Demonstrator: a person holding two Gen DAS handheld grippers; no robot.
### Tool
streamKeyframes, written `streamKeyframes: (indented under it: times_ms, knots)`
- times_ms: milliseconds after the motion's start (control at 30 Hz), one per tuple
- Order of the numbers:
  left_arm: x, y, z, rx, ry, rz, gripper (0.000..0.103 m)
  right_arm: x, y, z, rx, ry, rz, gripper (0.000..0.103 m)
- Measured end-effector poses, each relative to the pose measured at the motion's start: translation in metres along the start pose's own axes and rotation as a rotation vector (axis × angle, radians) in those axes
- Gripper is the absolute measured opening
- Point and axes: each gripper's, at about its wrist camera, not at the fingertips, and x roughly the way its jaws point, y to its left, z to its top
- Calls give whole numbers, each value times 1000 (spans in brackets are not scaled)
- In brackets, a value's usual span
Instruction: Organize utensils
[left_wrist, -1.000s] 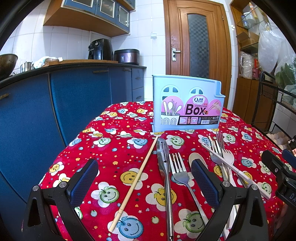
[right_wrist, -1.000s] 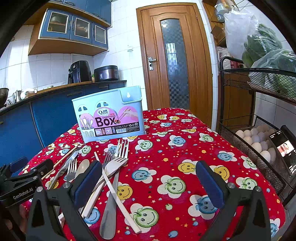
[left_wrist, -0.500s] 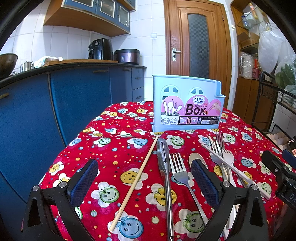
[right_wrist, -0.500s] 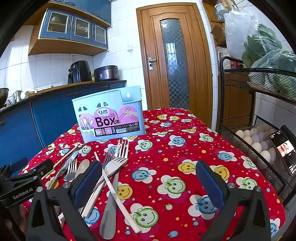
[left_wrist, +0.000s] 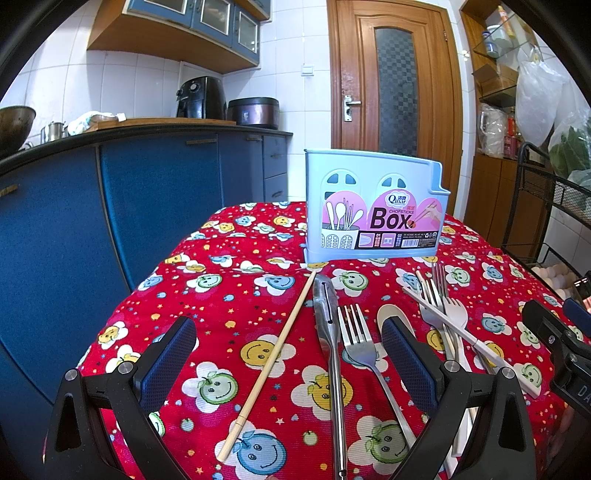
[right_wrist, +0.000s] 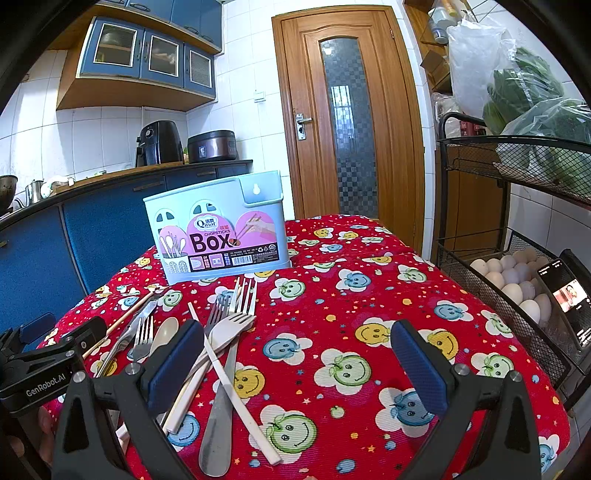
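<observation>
Both grippers (left_wrist: 288, 354) (right_wrist: 297, 354) agape (padded); steel forks (left_wrist: 356, 339), glossy plastic box (left_wrist: 373, 206).

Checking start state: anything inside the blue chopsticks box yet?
Cannot tell: the chopsticks box interior is hidden by its front wall. Nothing pokes above the rim.

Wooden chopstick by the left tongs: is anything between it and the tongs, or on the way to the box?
Nothing visible. The wooden chopstick lies alone on the cloth between the open left tongs, and bare cloth leads to the blue box.
</observation>
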Motion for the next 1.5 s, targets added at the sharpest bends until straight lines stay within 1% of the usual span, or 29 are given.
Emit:
streamKeyframes:
  times_ms: [600, 800, 967, 1100, 1267, 1500]
  knots:
    - [0, 1, 2, -1, 4, -1, 100, 2, -2, 1, 3, 8, 7, 103]
    - [5, 3, 5, -26, 38, -14, 100, 8, -4, 6, 6, 61, 22, 103]
    - [13, 8, 7, -63, 72, -43, 100, 13, -5, 10, 9, 112, 40, 103]
    - [18, 12, 13, -83, 114, -80, 100, 17, -7, 17, 16, 145, 61, 103]
    - [24, 16, 22, -66, 152, -85, 100, 24, -6, 25, 13, 196, 86, 103]
    - [38, 25, 38, -24, 203, -98, 100, 33, 3, 40, -55, 258, 115, 103]
